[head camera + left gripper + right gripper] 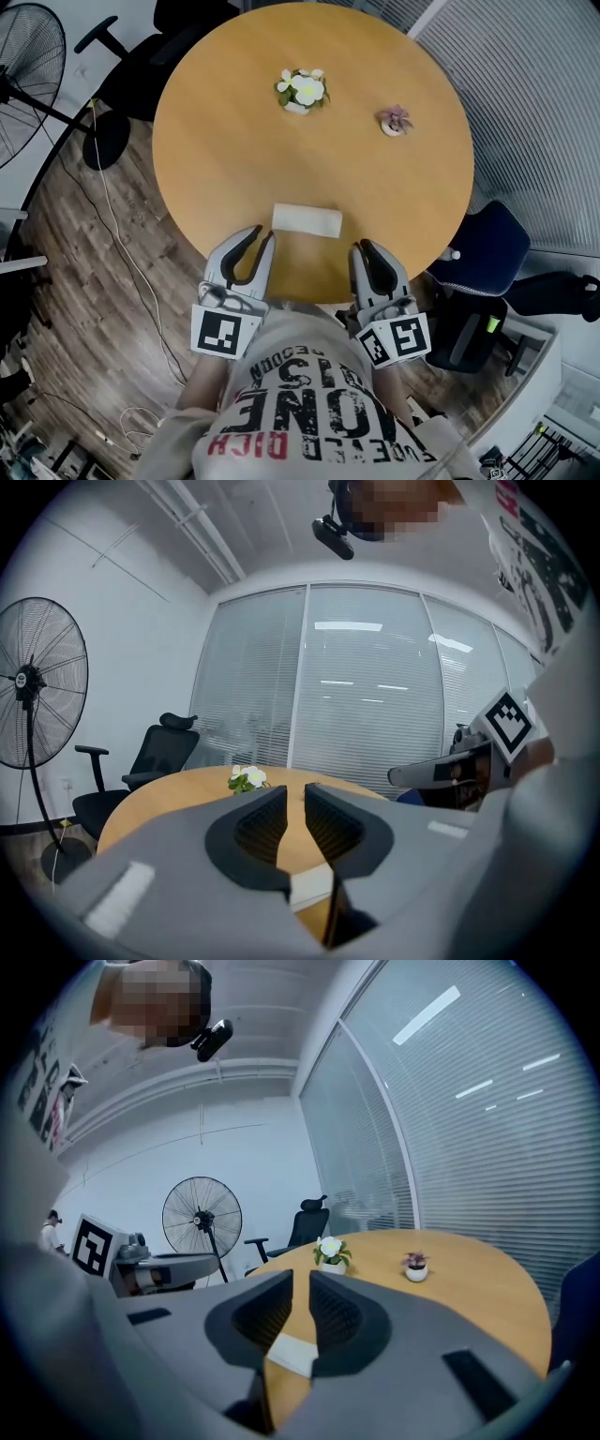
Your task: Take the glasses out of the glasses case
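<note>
The right gripper [301, 1281] has its jaws drawn together with nothing between them. A white case [292, 1355] lies just beyond, on the near part of the round wooden table [469, 1288]. A white flower pot [331, 1252] and a pink plant [415, 1267] stand at the far side.

A round wooden table [234, 159] carries three things. A white, closed glasses case [307, 219] lies flat near the edge closest to the person. Toward the far side stands a small pot of white flowers [302, 91], and well to its right a smaller potted purple plant [395, 121].
</note>
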